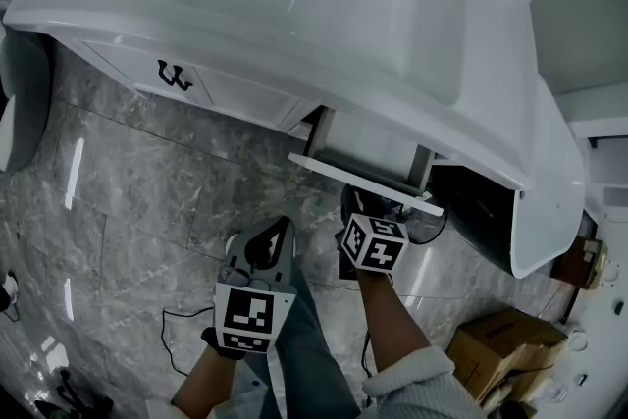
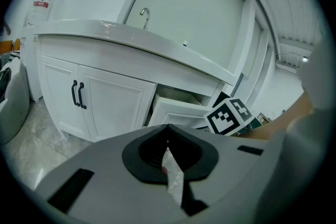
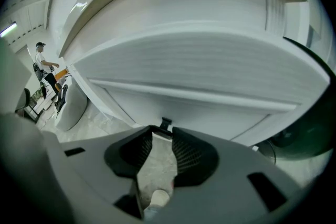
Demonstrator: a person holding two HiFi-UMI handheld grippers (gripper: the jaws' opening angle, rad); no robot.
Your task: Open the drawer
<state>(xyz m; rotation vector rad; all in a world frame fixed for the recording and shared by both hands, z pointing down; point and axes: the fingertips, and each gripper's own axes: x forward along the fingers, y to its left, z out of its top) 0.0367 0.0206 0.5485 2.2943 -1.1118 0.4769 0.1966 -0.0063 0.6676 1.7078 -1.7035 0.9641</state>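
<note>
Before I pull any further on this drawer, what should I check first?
1. Drawer started: ok, its front stands out from the vanity.
2. Handle lined up with the right gripper: ok, it sits at the tips of the tongs.
3. Tongs clamped on the handle: not ok, they stand apart with a gap beside it.
4. Left gripper out of the way: ok, shut, empty, back from the drawer.
5. Drawer fully out: not ok, only partway.
6. Drawer contents: cannot tell.
</note>
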